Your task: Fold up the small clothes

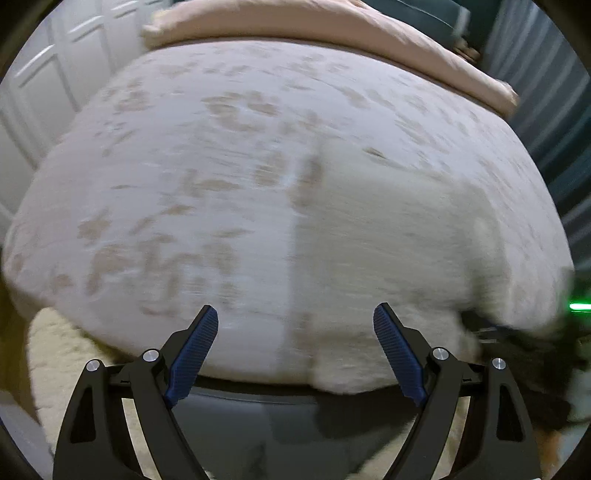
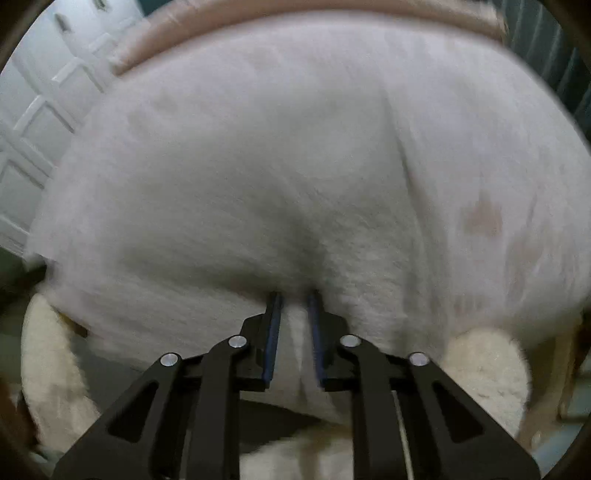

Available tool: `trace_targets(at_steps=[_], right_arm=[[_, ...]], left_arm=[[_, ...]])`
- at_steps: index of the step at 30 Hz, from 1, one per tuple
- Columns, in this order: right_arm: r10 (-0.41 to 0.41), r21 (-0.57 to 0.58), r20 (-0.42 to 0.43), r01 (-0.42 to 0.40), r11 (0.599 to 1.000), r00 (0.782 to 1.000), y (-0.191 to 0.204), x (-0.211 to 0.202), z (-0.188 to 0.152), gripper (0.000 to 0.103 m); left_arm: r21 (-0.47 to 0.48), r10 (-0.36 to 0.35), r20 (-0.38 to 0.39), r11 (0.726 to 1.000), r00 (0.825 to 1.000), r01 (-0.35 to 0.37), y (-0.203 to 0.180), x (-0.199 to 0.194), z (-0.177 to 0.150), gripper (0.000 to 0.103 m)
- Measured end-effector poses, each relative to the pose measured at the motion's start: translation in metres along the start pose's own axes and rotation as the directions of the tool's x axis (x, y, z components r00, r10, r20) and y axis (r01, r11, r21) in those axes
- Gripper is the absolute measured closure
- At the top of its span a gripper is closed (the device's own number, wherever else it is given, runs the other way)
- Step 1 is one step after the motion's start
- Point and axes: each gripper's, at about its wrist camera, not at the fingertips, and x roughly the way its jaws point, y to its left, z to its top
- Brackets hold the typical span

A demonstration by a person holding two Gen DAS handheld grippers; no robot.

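A small white fuzzy garment (image 1: pixel 388 229) lies on the bed's patterned cover (image 1: pixel 177 155), toward the right near the front edge. My left gripper (image 1: pixel 295 314) is open and empty, hovering over the bed's front edge just left of the garment. My right gripper (image 2: pixel 294 299) is shut on the near edge of the white garment (image 2: pixel 258 166), which fills most of the right wrist view. A fold of fabric shows between its blue pads (image 2: pixel 273 339). The right gripper shows blurred at the right edge of the left wrist view (image 1: pixel 517 332).
A pink folded blanket (image 1: pixel 332 26) lies along the far side of the bed. White panelled doors (image 1: pixel 33 92) stand at the left. A cream fluffy rug (image 1: pixel 55 362) lies on the floor below the bed's front edge. Dark curtains (image 1: pixel 554 110) hang at the right.
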Motion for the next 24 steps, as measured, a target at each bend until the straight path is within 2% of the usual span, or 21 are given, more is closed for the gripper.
trace_targets(at_steps=[2, 3, 4, 5, 6, 7, 9, 11, 12, 14, 17, 18, 20, 21, 23, 24], right_arm=[[0.064, 0.064, 0.017, -0.065, 0.996, 0.998, -0.009, -0.019, 0.003, 0.090], [0.066, 0.092, 0.072, -0.072, 0.993, 0.995, -0.015, -0.041, 0.007, 0.087], [0.062, 0.108, 0.124, -0.075, 0.991, 0.990, -0.021, -0.055, 0.010, 0.077], [0.052, 0.125, 0.165, -0.073, 0.989, 0.985, -0.028, -0.066, 0.012, 0.057], [0.036, 0.151, 0.190, -0.065, 0.986, 0.981, -0.037, -0.073, 0.015, 0.051], [0.026, 0.167, 0.193, -0.059, 0.984, 0.981, -0.045, -0.071, 0.017, 0.050], [0.033, 0.177, 0.146, -0.059, 0.982, 0.989, -0.055, -0.054, 0.020, 0.050], [0.075, 0.193, 0.097, -0.092, 0.977, 0.992, -0.057, -0.031, 0.013, 0.050], [0.124, 0.224, 0.082, -0.139, 0.965, 0.989, -0.062, -0.020, 0.014, 0.053], [0.165, 0.245, 0.098, -0.184, 0.952, 0.981, -0.070, -0.019, 0.012, 0.077], [0.159, 0.218, 0.175, -0.196, 0.956, 0.972, -0.076, -0.047, 0.012, 0.089], [0.131, 0.214, 0.204, -0.175, 0.961, 0.970, -0.079, -0.056, 0.011, 0.103], [0.009, 0.234, 0.220, -0.061, 0.970, 0.975, -0.090, -0.057, 0.009, 0.103], [-0.042, 0.246, 0.186, -0.006, 0.969, 0.982, -0.100, -0.048, 0.008, 0.103], [-0.048, 0.292, 0.100, 0.017, 0.956, 0.994, -0.117, -0.031, 0.001, 0.103], [-0.017, 0.314, 0.109, -0.018, 0.949, 0.994, -0.121, -0.033, -0.002, 0.103]], left_arm=[[0.042, -0.039, -0.013, 0.998, 0.999, 0.040, -0.023, 0.005, 0.001, 0.020], [0.062, -0.045, -0.011, 0.997, 0.999, 0.046, -0.032, 0.006, 0.001, 0.020], [0.081, -0.049, -0.006, 0.996, 0.999, 0.049, -0.040, 0.006, 0.001, 0.020], [0.098, -0.050, 0.001, 0.994, 0.999, 0.049, -0.047, 0.006, 0.002, 0.020], [0.114, -0.053, 0.003, 0.992, 0.999, 0.052, -0.055, 0.008, 0.002, 0.020], [0.120, -0.058, 0.000, 0.991, 0.998, 0.057, -0.059, 0.010, 0.002, 0.020], [0.133, -0.051, -0.012, 0.990, 0.999, 0.052, -0.067, 0.017, 0.003, 0.019], [0.144, -0.043, -0.023, 0.988, 0.999, 0.046, -0.073, 0.023, 0.003, 0.020], [0.145, -0.039, -0.030, 0.989, 0.999, 0.043, -0.077, 0.026, 0.003, 0.020], [0.145, -0.038, -0.031, 0.989, 0.999, 0.042, -0.080, 0.026, 0.003, 0.020], [0.165, -0.029, -0.026, 0.986, 0.999, 0.033, -0.086, 0.025, 0.002, 0.019], [0.173, -0.026, -0.026, 0.984, 0.999, 0.030, -0.089, 0.026, 0.001, 0.019], [0.181, -0.021, -0.033, 0.983, 0.999, 0.027, -0.094, 0.030, 0.000, 0.019], [0.181, -0.020, -0.039, 0.983, 0.999, 0.026, -0.096, 0.032, -0.001, 0.019], [0.187, -0.011, -0.052, 0.982, 0.999, 0.021, -0.099, 0.037, -0.003, 0.019], [0.199, 0.001, -0.050, 0.980, 0.999, 0.009, -0.102, 0.038, -0.003, 0.019]])
